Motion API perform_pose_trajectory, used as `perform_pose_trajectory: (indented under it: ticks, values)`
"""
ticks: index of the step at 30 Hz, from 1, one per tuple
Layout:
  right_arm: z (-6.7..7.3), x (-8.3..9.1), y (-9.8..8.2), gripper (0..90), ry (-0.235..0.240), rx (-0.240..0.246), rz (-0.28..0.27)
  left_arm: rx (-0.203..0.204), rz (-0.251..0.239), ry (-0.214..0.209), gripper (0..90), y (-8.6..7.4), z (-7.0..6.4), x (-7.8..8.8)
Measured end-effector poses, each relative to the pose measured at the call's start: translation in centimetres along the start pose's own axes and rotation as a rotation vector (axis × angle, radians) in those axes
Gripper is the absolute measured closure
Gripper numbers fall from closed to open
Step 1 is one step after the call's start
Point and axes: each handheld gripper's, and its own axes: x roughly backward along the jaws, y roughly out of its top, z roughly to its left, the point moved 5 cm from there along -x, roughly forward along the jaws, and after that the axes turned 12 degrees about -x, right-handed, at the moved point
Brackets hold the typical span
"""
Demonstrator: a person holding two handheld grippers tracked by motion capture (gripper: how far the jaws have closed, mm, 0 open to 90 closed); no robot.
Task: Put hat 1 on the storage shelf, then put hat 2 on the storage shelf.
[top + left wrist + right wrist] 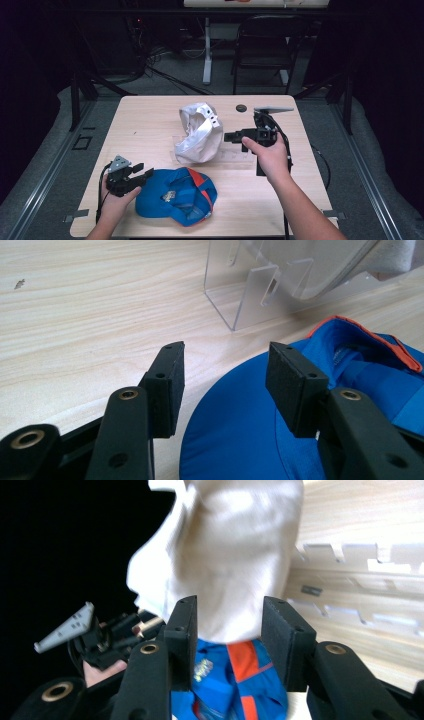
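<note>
Blue cap (175, 196) with orange trim lies crown-down; white cap (199, 132) sits on its clear stand; both tongs released.

A light wooden table (145, 125) with a pale grain stands on grey floor. Near its centre a clear acrylic stand (227, 157) sits on the top, with a white cap (200, 132) propped on it. At about six o'clock, close to the near edge, a blue cap (177, 197) with orange trim lies flat. At one o'clock, near the far edge, lies a small dark round disc (241, 107).
</note>
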Motion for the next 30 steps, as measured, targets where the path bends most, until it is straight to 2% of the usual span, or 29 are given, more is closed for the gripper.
perform_pose_trajectory:
  ticks: [3,5,8,12,17,18,20,25,30]
  values:
    - [-1.1,0.1,-1.5,58.0,0.009,0.016,0.001,0.003,0.002,0.001,51.0,-0.1,0.2,0.0]
    - [-1.5,0.2,-2.0,58.0,0.006,0.025,-0.001,0.011,0.01,0.006,50.9,-0.3,0.3,-0.1]
    - [-2.9,-0.2,-3.8,57.9,-0.008,0.037,-0.005,0.03,0.016,0.009,50.5,-0.5,0.6,-0.2]
    - [-4.1,-0.5,-5.2,57.1,-0.017,0.051,-0.003,0.028,0.01,0.013,49.7,-0.5,0.6,-0.4]
    - [-5.3,-1.2,-7.0,55.9,-0.006,0.058,-0.016,0.029,0.011,0.012,49.4,-0.5,0.8,-0.5]
    - [-5.5,-1.4,-7.3,55.9,-0.006,0.062,-0.016,0.04,0.016,0.013,49.5,-0.6,1.0,-0.5]
    - [-5.9,-1.9,-7.7,56.1,-0.014,0.062,-0.026,0.045,0.002,0.019,49.4,-0.6,1.3,-0.5]
    - [-6.7,-3.4,-8.9,56.9,-0.018,0.078,-0.001,0.052,0.008,0.019,49.4,-0.6,1.4,-0.3]
    - [-7.0,-4.0,-9.7,56.9,-0.027,0.094,0.018,0.048,-0.004,0.026,47.4,-0.5,1.3,-0.4]
